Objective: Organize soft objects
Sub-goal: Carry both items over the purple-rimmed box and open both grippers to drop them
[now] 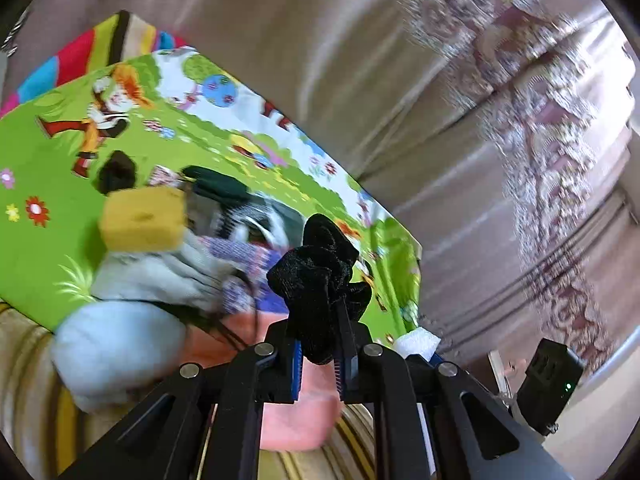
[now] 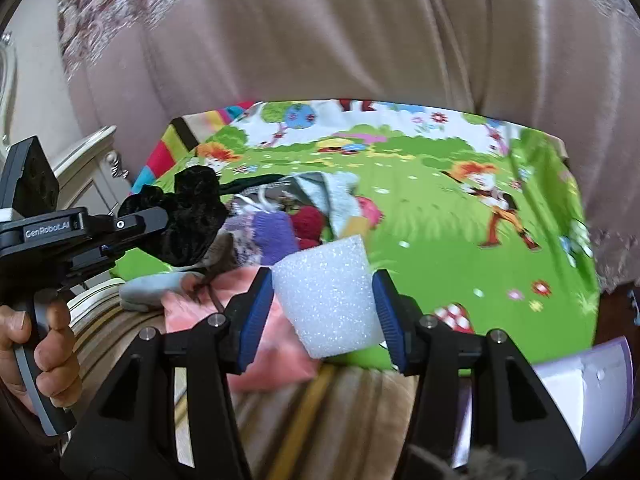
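Observation:
My left gripper (image 1: 318, 344) is shut on a black velvet scrunchie (image 1: 316, 272) and holds it above the heap of soft things; the scrunchie also shows in the right wrist view (image 2: 192, 220). My right gripper (image 2: 324, 312) is shut on a white foam block (image 2: 328, 296), held over the near edge of the green cartoon mat (image 2: 440, 240). The heap on the mat holds a yellow sponge (image 1: 142, 218), grey-blue socks (image 1: 120, 344), a purple knit piece (image 2: 274, 232), a red pompom (image 2: 308, 220) and a pink cloth (image 2: 272, 344).
The mat lies on a striped beige sofa seat (image 2: 328, 408), with the pink-beige backrest (image 2: 320, 40) behind it. A white sheet or box (image 2: 580, 392) lies at the right. A pale cabinet (image 2: 88, 160) stands at the left.

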Demonstrator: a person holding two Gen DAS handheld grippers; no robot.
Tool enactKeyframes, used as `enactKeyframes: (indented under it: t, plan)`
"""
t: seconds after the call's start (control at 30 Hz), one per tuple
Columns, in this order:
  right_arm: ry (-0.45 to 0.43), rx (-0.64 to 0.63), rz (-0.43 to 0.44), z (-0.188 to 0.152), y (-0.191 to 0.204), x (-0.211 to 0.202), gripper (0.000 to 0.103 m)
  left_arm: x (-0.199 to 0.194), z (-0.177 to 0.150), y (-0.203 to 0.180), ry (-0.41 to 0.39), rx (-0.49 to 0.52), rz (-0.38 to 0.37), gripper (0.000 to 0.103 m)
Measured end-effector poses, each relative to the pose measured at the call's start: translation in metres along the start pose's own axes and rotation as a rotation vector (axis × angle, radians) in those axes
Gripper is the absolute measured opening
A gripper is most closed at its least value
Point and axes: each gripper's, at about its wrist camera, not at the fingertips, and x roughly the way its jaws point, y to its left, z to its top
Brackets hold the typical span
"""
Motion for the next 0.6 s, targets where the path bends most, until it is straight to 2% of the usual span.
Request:
enactKeyframes:
  t: [0.37, 0.6]
  plan:
    - [0.018, 0.18, -0.126, -0.043, -0.08, -0.054, 0.055, 0.036, -0.051, -0.074, 0.172, 0.134, -0.081, 0.013]
    - [0.043, 0.278, -0.263, -0.075, -0.134, -0.086, 0.056, 0.072, -0.094, -0.12, 0.31, 0.206, -0.118, 0.013]
